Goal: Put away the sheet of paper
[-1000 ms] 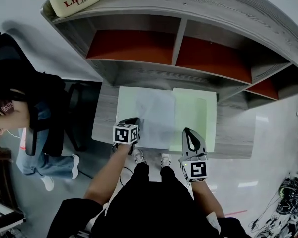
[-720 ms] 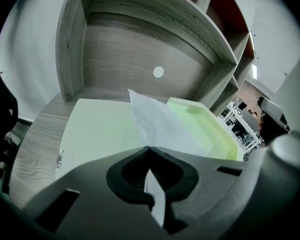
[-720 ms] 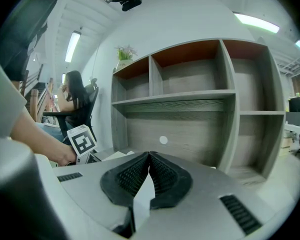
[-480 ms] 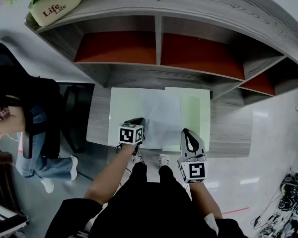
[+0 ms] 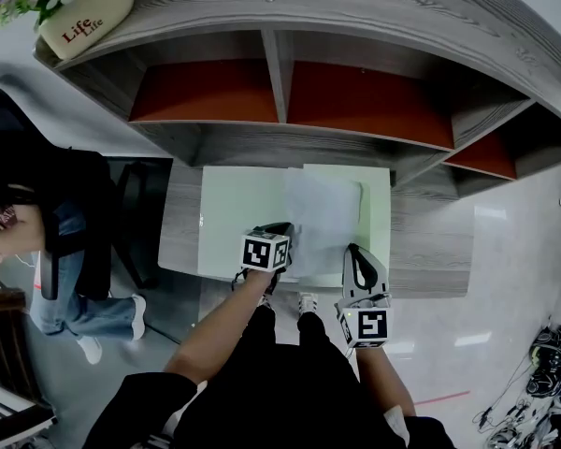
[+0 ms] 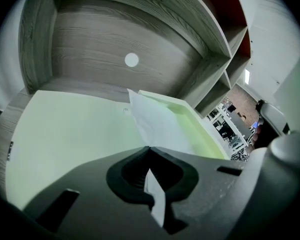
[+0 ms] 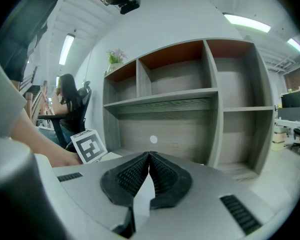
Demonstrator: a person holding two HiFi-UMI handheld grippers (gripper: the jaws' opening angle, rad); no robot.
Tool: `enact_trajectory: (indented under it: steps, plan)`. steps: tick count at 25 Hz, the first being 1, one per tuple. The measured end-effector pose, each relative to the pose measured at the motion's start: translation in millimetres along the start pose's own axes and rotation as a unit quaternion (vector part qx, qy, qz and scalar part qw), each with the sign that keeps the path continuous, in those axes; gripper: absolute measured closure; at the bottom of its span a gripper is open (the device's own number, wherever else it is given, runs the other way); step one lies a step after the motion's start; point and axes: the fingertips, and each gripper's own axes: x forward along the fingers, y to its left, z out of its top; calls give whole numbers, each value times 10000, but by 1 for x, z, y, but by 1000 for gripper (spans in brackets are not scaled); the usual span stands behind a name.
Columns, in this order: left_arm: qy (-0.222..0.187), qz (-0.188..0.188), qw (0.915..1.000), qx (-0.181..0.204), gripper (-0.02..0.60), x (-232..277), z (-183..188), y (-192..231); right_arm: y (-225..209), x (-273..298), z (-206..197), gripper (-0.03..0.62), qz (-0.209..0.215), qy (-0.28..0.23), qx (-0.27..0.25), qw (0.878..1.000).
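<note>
- Left gripper (image 5: 282, 229) is clenched on the near edge of the sheet of paper (image 5: 325, 209), which lies over the pale green mat (image 5: 236, 215) on the desk (image 5: 432, 243).
- Right gripper (image 5: 353, 248) is closed and empty, just beside it.
- The shelf unit (image 5: 277, 64) stands behind.

Desk: grey wood desktop (image 5: 430, 246) – two mats lying flat on it.
Left mat (image 5: 234, 223): pale green.
Right mat (image 5: 376, 204): greener, edge to edge with it.
Shelf top (image 5: 355, 3): plant pot (image 5: 79, 17) – far left.
</note>
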Motion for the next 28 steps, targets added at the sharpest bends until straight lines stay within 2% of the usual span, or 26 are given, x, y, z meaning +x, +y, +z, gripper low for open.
enact_trajectory:
  steps: [10,22,23,25,28]
  plan:
    - [56,-143,9999,-70,575,16,2,-27,-26,-16,5,572,-273,-119,83,9995]
    - [117,-203,9997,-15,572,31,-1,-42,-36,-26,8,572,-332,-225,112,9991]
    - [117,-186,9998,12,560,30,-1,-42,-36,-26,9,572,-332,-245,122,9991]
    - [97,-155,9998,51,478,28,-1,-41,-34,-26,12,572,-327,-287,141,9990]
    - [-9,-98,9999,55,459,22,5,-39,-33,-25,14,572,-307,-304,113,9990]
